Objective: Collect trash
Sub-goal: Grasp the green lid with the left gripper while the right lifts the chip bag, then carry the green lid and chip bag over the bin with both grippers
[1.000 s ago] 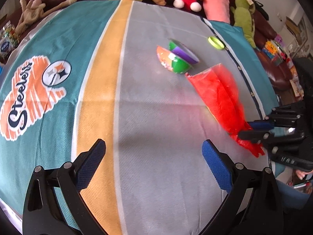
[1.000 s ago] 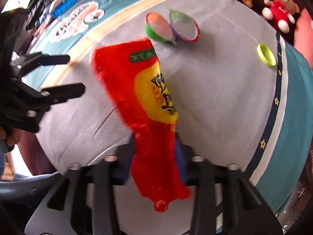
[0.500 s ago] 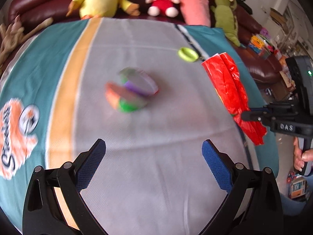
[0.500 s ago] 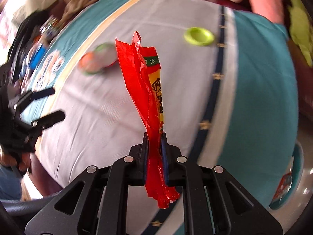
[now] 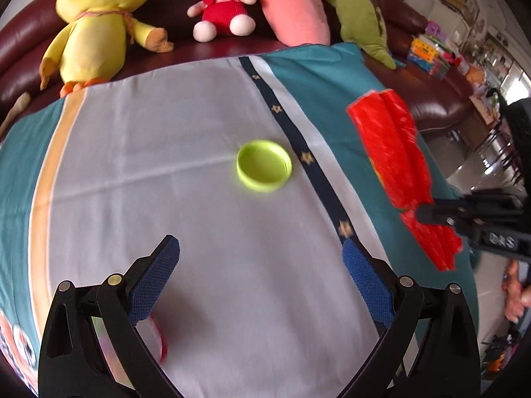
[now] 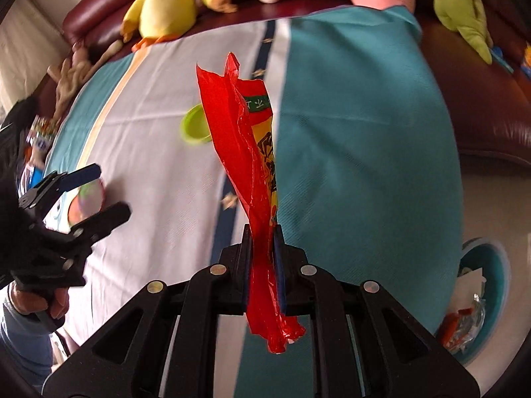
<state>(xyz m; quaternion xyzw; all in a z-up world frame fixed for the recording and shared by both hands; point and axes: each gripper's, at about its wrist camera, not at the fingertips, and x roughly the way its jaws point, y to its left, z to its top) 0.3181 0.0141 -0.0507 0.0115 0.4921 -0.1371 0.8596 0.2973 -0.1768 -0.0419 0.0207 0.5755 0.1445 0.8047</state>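
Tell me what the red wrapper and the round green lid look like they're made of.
Red crinkled wrapper: thin glossy plastic film, judging by its creases, sheen and translucent edges. Round lime-green lid: probably moulded rigid plastic, smooth and matte, with an even raised rim.

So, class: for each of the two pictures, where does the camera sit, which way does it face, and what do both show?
Left wrist: sits on the left tongs, open, looking down at the green lid on the tablecloth.
Right wrist: sits on the right tongs, shut on the red wrapper; the left hand shows.
Shared: lid, wrapper, tablecloth, plush toys.
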